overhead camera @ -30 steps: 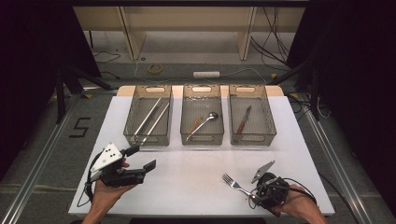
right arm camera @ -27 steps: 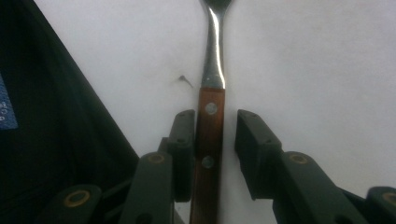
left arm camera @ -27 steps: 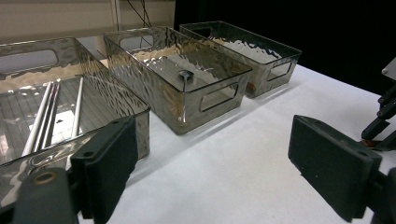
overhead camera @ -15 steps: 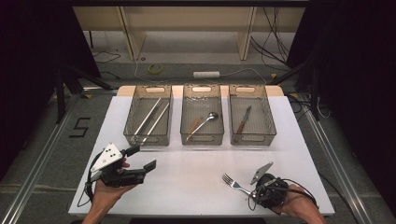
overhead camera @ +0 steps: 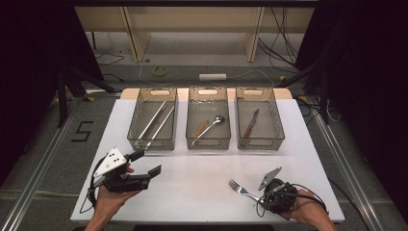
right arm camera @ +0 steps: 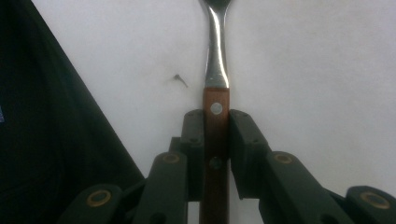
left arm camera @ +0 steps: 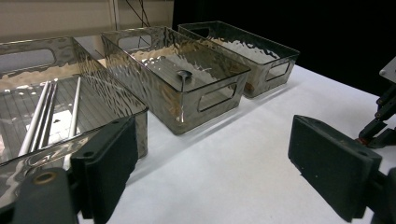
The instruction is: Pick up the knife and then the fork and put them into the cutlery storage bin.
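Observation:
A fork (overhead camera: pixel 239 188) with a wooden handle lies on the white table (overhead camera: pixel 192 183) near the front right, tines pointing left. My right gripper (overhead camera: pixel 262 197) is low over its handle. In the right gripper view the fork (right arm camera: pixel 216 60) runs straight up the middle, and my right gripper (right arm camera: pixel 215 126) has just been closing, with both pads now pressed against the wooden handle. My left gripper (overhead camera: pixel 146 163) is held above the front left of the table, open, with nothing between its fingers. In its own view the left gripper (left arm camera: pixel 212 163) faces the trays.
Three clear trays stand in a row at the back. The left tray (overhead camera: pixel 151 144) holds long metal rods (overhead camera: pixel 154 122), the middle tray (overhead camera: pixel 208 143) a spoon (overhead camera: pixel 211 125), and the right tray (overhead camera: pixel 261 143) a knife (overhead camera: pixel 250 123). The table's front edge is close to both hands.

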Demonstrator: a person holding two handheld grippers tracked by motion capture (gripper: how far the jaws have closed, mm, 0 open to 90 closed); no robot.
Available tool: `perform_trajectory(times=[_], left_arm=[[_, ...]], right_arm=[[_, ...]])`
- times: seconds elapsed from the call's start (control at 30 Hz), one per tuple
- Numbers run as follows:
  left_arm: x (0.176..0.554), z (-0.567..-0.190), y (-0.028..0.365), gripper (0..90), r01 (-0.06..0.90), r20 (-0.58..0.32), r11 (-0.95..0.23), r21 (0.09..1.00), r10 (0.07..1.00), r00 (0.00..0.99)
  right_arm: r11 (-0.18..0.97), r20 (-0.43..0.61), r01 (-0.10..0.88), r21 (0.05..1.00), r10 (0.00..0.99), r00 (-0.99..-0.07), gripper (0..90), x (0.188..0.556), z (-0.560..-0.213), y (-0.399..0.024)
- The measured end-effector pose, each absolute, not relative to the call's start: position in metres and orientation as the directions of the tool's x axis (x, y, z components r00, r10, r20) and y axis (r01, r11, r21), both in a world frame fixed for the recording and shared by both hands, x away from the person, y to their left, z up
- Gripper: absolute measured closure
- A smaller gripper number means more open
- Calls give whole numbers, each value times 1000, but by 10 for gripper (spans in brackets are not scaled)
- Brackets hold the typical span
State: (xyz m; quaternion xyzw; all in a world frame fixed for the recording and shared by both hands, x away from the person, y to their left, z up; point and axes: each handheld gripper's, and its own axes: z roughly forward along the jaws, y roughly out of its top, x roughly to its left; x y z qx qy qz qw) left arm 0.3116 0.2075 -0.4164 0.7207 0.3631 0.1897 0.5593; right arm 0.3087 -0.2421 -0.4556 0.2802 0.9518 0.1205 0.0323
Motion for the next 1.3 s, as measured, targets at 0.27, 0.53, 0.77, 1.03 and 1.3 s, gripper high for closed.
perform_trajectory(times=[0.27, 0.53, 0.77, 1.03, 1.3], left_arm=[[311, -416, 208, 156, 311, -135, -107, 944, 738, 661], [312, -416, 208, 155, 312, -134, -107, 944, 740, 659], [312, -417, 209, 155, 316, -145, -94, 944, 743, 654], [313, -417, 210, 155, 319, -152, -85, 944, 745, 649], [313, -417, 210, 155, 318, -147, -91, 944, 744, 652]], right_arm=[[804, 7, 524, 280, 544, -839, 773, 310, -449, -245], [785, 23, 520, 337, 545, -838, 774, 314, -440, -247], [740, 62, 533, 411, 560, -826, 774, 327, -429, -252], [675, 106, 552, 490, 582, -806, 775, 345, -415, -260], [620, 125, 563, 547, 604, -787, 774, 360, -401, -266]])
